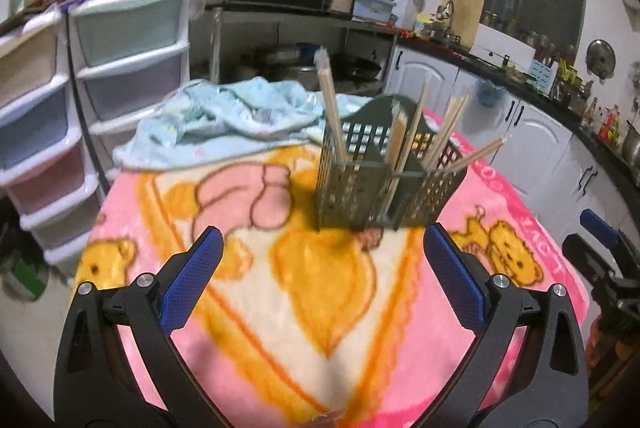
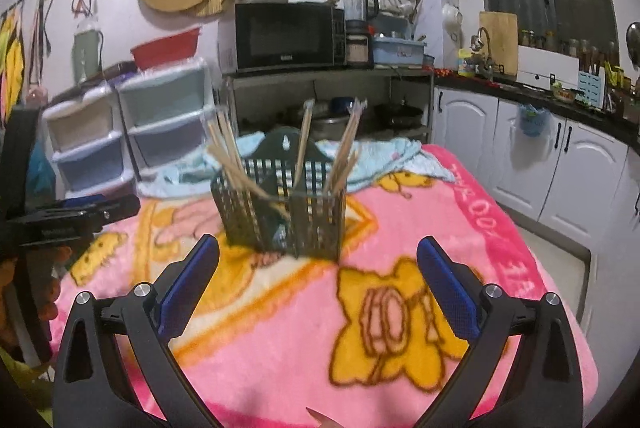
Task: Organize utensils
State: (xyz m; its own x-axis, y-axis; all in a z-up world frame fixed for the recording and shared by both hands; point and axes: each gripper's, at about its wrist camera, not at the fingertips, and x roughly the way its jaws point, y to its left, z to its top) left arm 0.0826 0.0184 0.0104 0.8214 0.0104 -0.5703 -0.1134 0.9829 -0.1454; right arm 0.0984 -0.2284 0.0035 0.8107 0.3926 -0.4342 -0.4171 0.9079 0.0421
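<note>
**Kid:** Where are the sticks?

**Helper:** The chopsticks [image 1: 332, 107] stand in the green basket [image 1: 384, 187]. The basket sits on the pink blanket [image 1: 320, 308] that covers the counter. A blue cloth [image 1: 224, 115] lies just behind the basket.

**Kid:** Are the tongs holding anything?

**Helper:** No. The left tongs [image 1: 322, 256] are spread wide apart and hold nothing. The right tongs [image 2: 318, 264] are wide apart too, with nothing between them. Both hang in front of the basket, not touching it.

**Kid:** What is in the basket?

**Helper:** It has a few boxes inside. Sticks lean in each one, some left, some right. I see no loose sticks on the blanket, so the job looks nearly done.

**Kid:** How do we do it well?

**Helper:** I think go slow. Pinch one stick near its top, lift it straight up, and don't bump the basket, or it may tip.
</note>
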